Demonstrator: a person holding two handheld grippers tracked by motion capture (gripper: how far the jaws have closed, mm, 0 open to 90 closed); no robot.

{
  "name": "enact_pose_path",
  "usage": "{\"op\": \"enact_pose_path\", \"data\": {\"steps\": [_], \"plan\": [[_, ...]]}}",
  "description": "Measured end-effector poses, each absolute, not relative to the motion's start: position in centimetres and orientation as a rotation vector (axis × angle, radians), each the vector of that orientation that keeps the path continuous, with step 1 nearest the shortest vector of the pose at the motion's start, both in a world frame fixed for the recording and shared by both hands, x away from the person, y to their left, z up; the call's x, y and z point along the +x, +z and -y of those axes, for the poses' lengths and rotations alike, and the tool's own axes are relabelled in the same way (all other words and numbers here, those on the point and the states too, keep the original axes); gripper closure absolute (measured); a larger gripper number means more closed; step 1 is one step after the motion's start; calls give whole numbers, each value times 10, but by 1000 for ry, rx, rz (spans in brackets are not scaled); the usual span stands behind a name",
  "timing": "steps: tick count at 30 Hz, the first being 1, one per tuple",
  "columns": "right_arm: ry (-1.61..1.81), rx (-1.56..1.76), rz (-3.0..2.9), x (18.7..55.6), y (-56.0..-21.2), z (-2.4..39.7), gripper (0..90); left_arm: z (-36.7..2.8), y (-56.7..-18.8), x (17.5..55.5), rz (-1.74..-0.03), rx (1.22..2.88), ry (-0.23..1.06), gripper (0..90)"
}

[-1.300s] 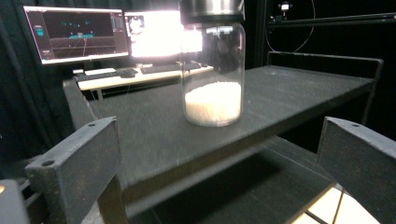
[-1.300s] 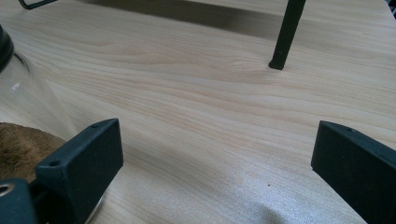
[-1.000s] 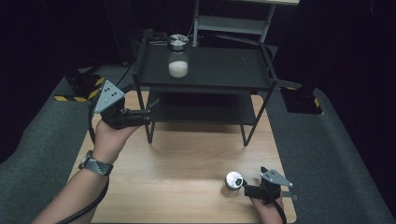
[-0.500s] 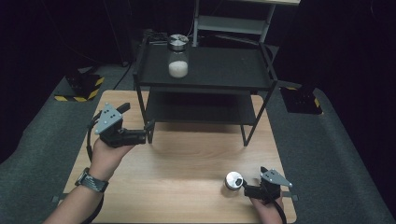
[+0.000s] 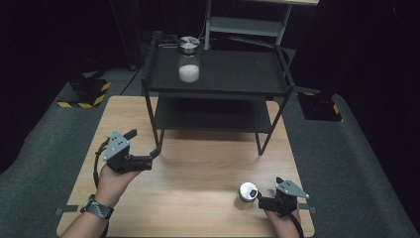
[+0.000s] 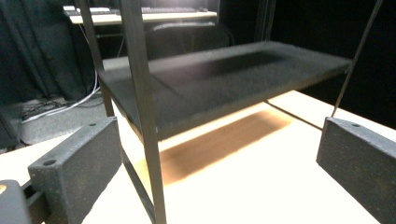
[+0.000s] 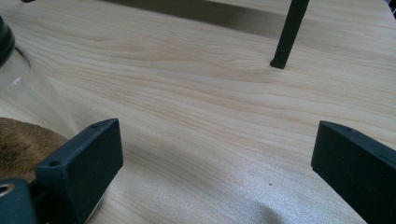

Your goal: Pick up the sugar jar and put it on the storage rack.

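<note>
A glass jar of white powder [image 5: 188, 65] with a metal lid stands on the top shelf of a black two-tier rack [image 5: 233, 79]. My left gripper [image 5: 144, 144] is open at the rack's front left leg [image 6: 145, 116], which rises between its jaws in the left gripper view [image 6: 215, 163]. A small jar with a silver lid [image 5: 247, 191] stands on the wooden table [image 5: 198, 168] near the front right. My right gripper [image 5: 265, 194] is open just to its right. The right gripper view [image 7: 215, 158] puts that jar [image 7: 21, 140], brown inside, beside the left jaw, not between the jaws.
The rack's lower shelf [image 6: 224, 79] hangs low over the table. Another rack leg [image 7: 287, 32] stands ahead of the right gripper. Grey carpet [image 5: 366, 163] surrounds the table, with yellow-black striped blocks [image 5: 81, 96] at the back left.
The left gripper has dropped back toward the person and lower on the table, staying near the rack's front left leg. The right gripper and small jar have not moved.
</note>
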State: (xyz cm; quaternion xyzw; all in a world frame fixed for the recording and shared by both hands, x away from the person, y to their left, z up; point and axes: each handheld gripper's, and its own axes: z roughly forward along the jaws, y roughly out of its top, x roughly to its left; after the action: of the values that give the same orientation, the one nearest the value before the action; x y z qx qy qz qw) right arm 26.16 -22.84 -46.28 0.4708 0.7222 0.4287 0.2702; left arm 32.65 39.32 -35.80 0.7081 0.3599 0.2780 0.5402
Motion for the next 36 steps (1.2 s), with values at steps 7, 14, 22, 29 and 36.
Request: {"op": "enact_pose_path", "data": {"steps": [7,14,22,29,36], "plan": [[1153,1267,-1946,262,-463,228,19,-393,-378,321,-847,1724,642,5],[1149,1267,-1946,261,-463,227,19,-396,-400,314,-847,1757,605,5],[1146,1264,-1946,261,-463,227,19,-398,-418,309,-864,1781,587,2],[1141,1262,-1946,261,-462,226,19,-402,-434,305,-886,1812,561,2],[1136,1264,-1949,262,-462,225,19,-405,-448,298,-894,1819,577,2]]}}
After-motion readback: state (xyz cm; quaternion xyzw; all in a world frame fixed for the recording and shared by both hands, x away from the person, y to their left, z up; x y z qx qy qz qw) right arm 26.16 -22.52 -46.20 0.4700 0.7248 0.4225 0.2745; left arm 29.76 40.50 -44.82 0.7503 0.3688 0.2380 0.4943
